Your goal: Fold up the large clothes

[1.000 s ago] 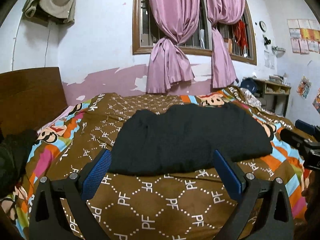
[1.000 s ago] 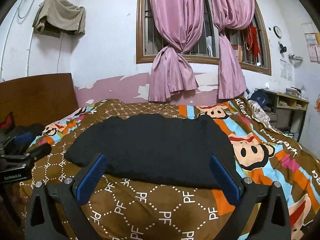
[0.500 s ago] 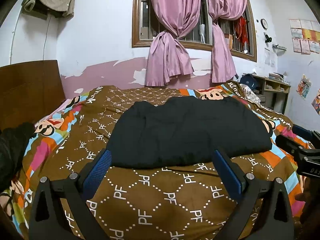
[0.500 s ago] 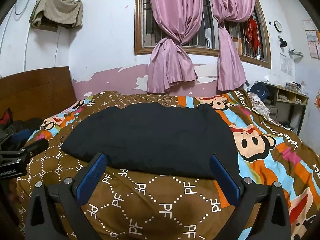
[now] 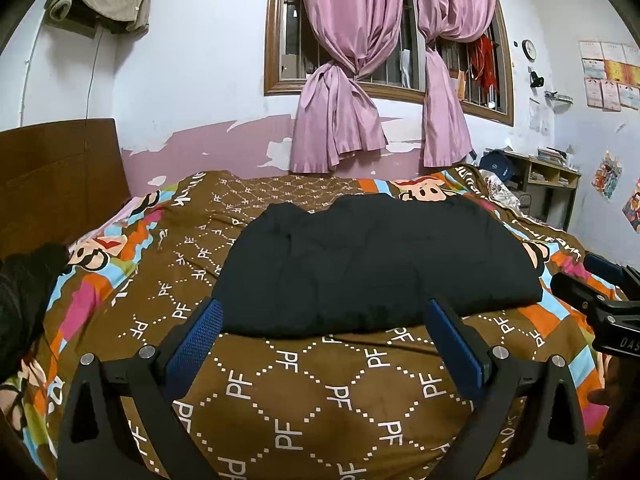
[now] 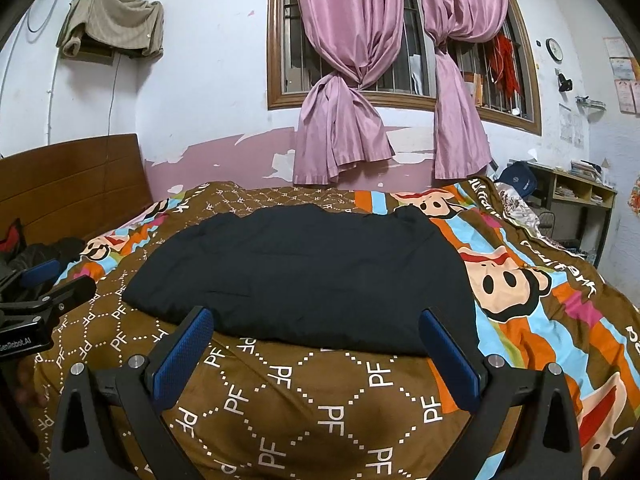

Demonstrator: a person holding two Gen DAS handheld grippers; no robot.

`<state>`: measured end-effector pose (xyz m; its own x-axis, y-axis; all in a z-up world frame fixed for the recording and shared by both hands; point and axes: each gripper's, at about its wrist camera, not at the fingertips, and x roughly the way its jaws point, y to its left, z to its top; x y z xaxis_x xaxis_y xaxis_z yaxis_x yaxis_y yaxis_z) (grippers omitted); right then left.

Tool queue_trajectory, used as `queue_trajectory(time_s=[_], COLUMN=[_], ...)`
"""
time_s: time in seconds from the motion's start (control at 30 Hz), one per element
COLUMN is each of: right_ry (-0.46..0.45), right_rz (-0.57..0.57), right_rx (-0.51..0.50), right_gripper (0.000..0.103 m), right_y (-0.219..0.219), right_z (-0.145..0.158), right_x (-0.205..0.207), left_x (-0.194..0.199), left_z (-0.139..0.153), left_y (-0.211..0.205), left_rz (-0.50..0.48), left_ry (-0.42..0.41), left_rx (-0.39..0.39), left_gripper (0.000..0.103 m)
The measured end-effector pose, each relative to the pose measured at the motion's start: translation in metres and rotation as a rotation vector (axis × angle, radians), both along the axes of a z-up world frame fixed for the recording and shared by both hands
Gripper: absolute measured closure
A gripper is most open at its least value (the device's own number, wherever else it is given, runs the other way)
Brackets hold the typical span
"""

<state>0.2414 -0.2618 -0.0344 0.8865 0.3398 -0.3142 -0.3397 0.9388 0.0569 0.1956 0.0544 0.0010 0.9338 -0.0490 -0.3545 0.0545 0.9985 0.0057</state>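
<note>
A large black garment (image 5: 372, 264) lies folded into a wide, flat rectangle on the bed; it also shows in the right wrist view (image 6: 304, 276). My left gripper (image 5: 324, 312) is open and empty, held just short of the garment's near edge. My right gripper (image 6: 316, 320) is open and empty too, at the same near edge. Each gripper shows at the edge of the other's view: the right one (image 5: 600, 300) and the left one (image 6: 44, 288).
The bed carries a brown patterned cover (image 5: 320, 392) with cartoon monkey faces. A wooden headboard (image 6: 68, 184) stands at the left, with dark clothes (image 5: 24, 292) piled before it. A shelf (image 6: 576, 196) stands at the right, a curtained window (image 5: 384, 72) behind.
Both grippers have tilted and drawn back slightly, so the garment sits lower and nearer in both views. The garment has not moved.
</note>
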Motion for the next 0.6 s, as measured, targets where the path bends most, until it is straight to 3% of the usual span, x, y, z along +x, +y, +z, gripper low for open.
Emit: queue_trajectory(time_s=[0.6], right_ry=[-0.003], right_rz=[0.004], right_rx=[0.005], right_gripper=[0.0], right_y=[0.0027], right_z=[0.0011], right_x=[-0.0029], left_x=[0.0], left_z=[0.0008], left_y=[0.0001], left_rz=[0.0], left_ry=[-0.001], left_rx=[0.0], left_gripper=[0.004])
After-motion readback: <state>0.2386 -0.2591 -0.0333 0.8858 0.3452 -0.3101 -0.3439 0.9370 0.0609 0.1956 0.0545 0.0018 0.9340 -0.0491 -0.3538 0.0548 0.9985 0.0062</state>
